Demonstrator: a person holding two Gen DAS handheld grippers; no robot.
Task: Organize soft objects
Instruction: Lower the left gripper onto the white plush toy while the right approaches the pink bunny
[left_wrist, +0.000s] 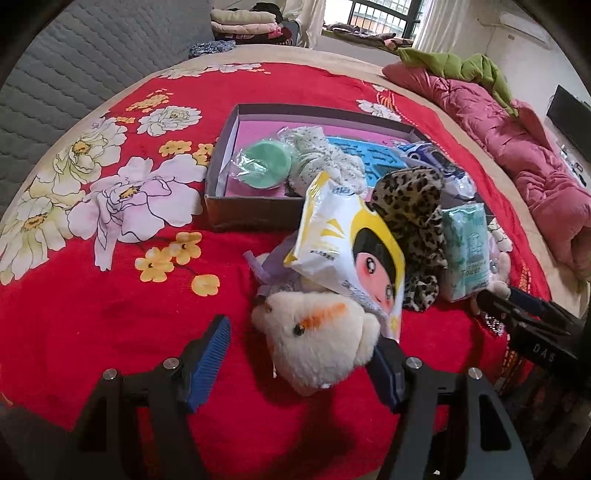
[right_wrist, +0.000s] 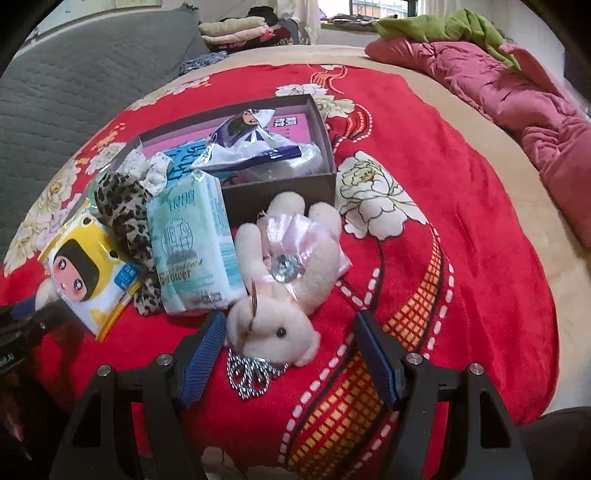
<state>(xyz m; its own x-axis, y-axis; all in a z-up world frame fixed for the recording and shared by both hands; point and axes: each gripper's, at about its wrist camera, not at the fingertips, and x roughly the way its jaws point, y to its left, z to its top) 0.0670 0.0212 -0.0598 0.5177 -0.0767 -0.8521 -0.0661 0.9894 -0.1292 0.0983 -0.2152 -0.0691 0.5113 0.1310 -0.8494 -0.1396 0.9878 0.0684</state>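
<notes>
Close up in the left view: white plush (left_wrist: 317, 339), fluffy, black bead eye, orange stitched mark, lying on the red blanket (left_wrist: 110, 314). Left gripper (left_wrist: 301, 363) spread wide around it, blue pads on either side; right pad right at the fur, left pad apart. Nothing squeezed.

Close up in the right view: pink plush (right_wrist: 280, 291), soft, dark eye, shiny pink ribbon and a clear gem on its tummy, a silver bead chain (right_wrist: 255, 373) under its head. Right gripper (right_wrist: 290, 356) spread wide too, head sitting between the blue pads, left pad right beside the head, touching or not too close to tell. Nothing squeezed.

A bit farther: yellow pack (left_wrist: 351, 254) with a cartoon face, leaning on the white plush. Beside it a leopard cloth (left_wrist: 413, 225), then a teal tissue pack (right_wrist: 192, 251), touching the pink plush.

Farther still: open box (left_wrist: 221, 173), pink inside, holding a green round thing (left_wrist: 264, 164) in clear wrap, a dotted cloth (left_wrist: 321, 158), a blue pack (left_wrist: 380, 158) and a white-blue bag (right_wrist: 255, 144).

Far back: pink quilt (left_wrist: 517, 155) with a green cloth (left_wrist: 454, 66) on top.
</notes>
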